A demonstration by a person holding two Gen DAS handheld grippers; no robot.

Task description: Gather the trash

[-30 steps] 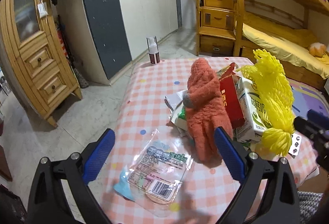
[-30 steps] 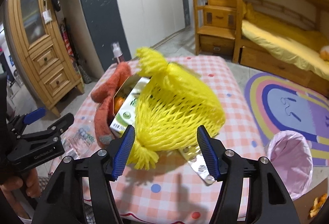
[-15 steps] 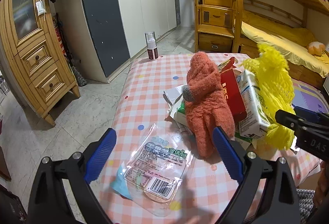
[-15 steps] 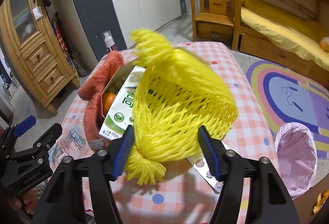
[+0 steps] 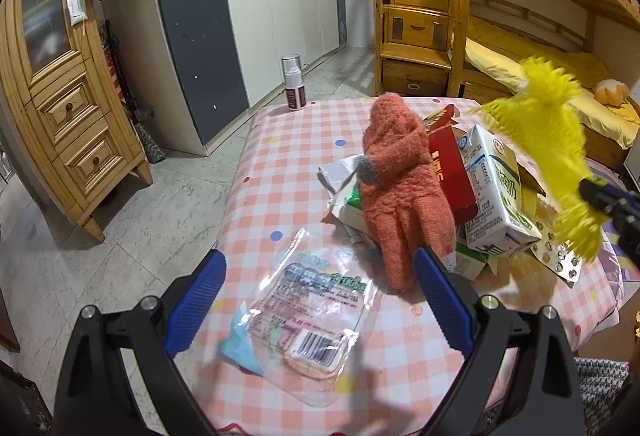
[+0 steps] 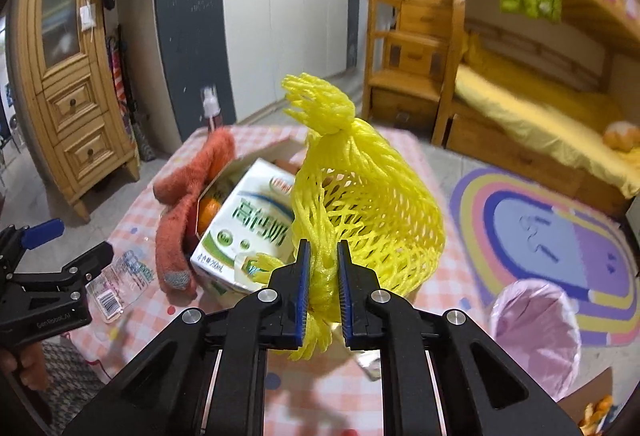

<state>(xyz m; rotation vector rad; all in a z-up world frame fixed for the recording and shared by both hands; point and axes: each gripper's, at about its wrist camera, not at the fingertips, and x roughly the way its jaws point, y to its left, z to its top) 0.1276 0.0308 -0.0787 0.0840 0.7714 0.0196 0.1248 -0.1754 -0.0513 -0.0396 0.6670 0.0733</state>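
Even, fairly bright indoor light fills both fisheye views, with black corners and bowed furniture at the edges. The left-wrist view is mostly sharp, though the yellow foam net [image 5: 552,140] smears. In the right-wrist view the bunk bed [image 6: 540,104] is motion-blurred. Soft shadows fall on the table [image 5: 288,172].

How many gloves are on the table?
1. The orange glove is draped over the pile of boxes in the middle of the checked table, beside the milk carton. Another could be hidden under the pile.
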